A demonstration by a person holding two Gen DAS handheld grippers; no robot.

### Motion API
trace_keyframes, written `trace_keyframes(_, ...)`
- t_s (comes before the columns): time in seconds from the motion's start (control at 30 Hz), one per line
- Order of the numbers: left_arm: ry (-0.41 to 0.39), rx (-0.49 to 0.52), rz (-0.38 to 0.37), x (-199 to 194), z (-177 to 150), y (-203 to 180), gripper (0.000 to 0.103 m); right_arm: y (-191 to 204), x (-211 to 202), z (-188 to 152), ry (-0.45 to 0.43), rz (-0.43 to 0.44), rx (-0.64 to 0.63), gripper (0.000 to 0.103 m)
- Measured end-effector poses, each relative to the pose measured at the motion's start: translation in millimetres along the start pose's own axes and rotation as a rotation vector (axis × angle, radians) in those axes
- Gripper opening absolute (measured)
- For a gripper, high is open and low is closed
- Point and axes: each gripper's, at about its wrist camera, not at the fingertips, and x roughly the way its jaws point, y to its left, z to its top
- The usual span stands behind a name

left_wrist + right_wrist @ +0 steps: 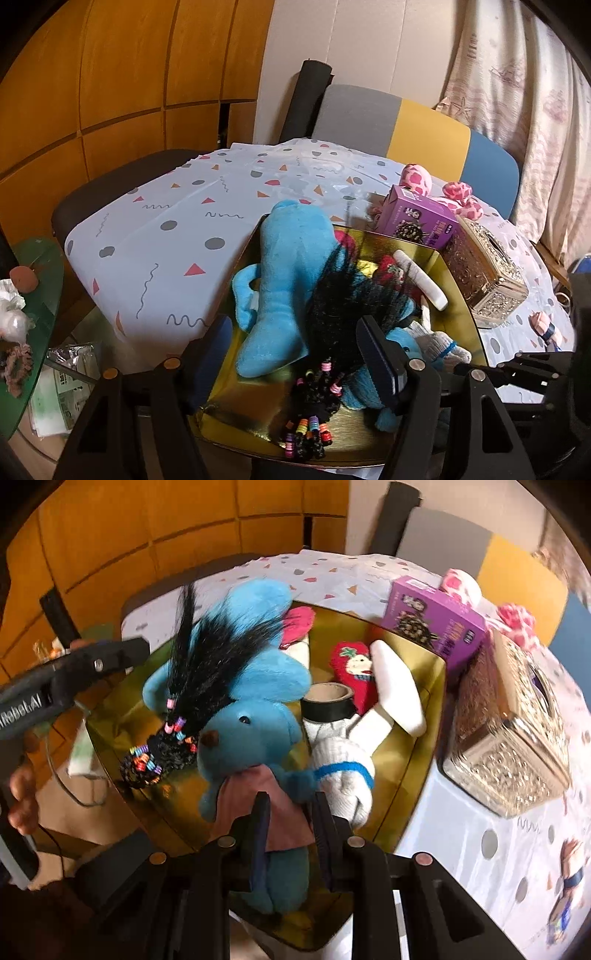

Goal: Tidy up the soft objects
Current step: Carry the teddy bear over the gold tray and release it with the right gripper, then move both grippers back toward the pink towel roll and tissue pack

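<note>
A blue plush toy (280, 266) lies in a gold tray (236, 417) with a black beaded hair tassel (343, 302) across it. In the right wrist view the blue plush toy (251, 723) wears a pink cloth, and my right gripper (290, 812) is shut on its body. The tassel (192, 679), a white glove (340, 753), a tape roll (327, 701) and a red sock (354, 668) also lie in the tray (413, 716). My left gripper (288, 354) is open over the tray, around nothing.
A purple box (417, 218), a silver tissue box (484, 277) and pink spotted plush balls (458, 192) stand behind the tray on the patterned tablecloth (166, 236). A small doll (569, 878) lies at the right. A chair (406, 122) stands behind the table.
</note>
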Motion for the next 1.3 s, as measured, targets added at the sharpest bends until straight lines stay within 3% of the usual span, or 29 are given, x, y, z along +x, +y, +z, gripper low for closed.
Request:
trace_keyframes(0.33, 0.0, 0.061, -0.027, -7, -5, -22, 0.071, -21, -32, -7, -0.098, -0.023, 0.097, 0.037)
trace_keyframes(0.83, -0.009, 0.213, -0.094, -16, -7, -72, 0.074, -100, -61, -36, -0.158, -0.153, 0.311, 0.042)
trace_keyframes(1.03, -0.011, 0.291, -0.15, -17, -6, -102, 0.074, -152, -81, -56, -0.168, -0.261, 0.43, 0.042)
trace_keyframes(1.3, 0.007, 0.422, -0.229, -16, -12, -151, 0.077, -255, -120, -107, -0.204, -0.467, 0.746, 0.042)
